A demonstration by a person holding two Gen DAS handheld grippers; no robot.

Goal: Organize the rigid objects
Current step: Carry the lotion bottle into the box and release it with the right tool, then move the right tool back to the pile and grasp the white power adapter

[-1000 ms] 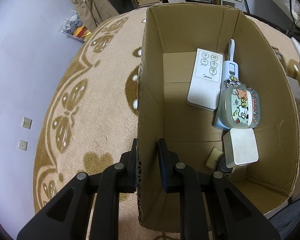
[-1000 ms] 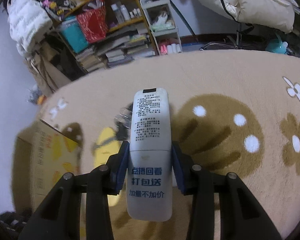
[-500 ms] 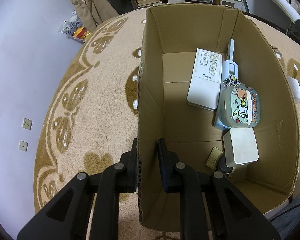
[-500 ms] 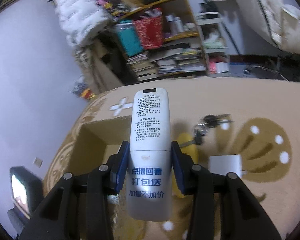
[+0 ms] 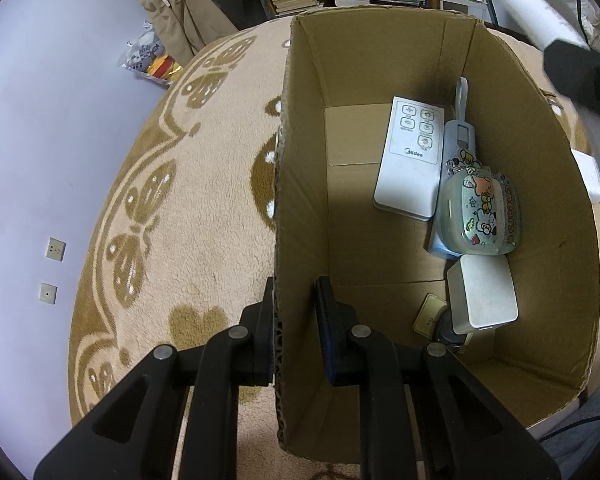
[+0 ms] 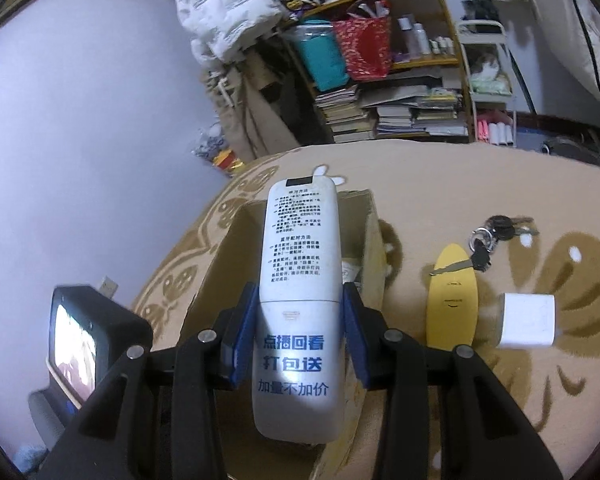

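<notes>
My left gripper (image 5: 293, 312) is shut on the near left wall of the open cardboard box (image 5: 300, 184), one finger outside and one inside. On the box floor lie a white Midea remote (image 5: 410, 160), a cartoon-printed case (image 5: 482, 214), a white square box (image 5: 482, 300) and a pale blue item with a strap (image 5: 460, 128). My right gripper (image 6: 298, 316) is shut on a white remote (image 6: 300, 280) with blue printed text, held back side up over the cardboard box (image 6: 228, 272).
On the patterned beige rug (image 6: 480, 184) right of the box lie a yellow oval piece (image 6: 452, 300), a white cube charger (image 6: 526, 322) and a bunch of keys (image 6: 496, 236). The other gripper's camera screen (image 6: 74, 340) shows at lower left. Cluttered bookshelves (image 6: 380, 80) stand behind.
My right gripper has swung left and upward with the white remote, from over the bare rug to above the cardboard box. The left gripper has stayed on the box wall.
</notes>
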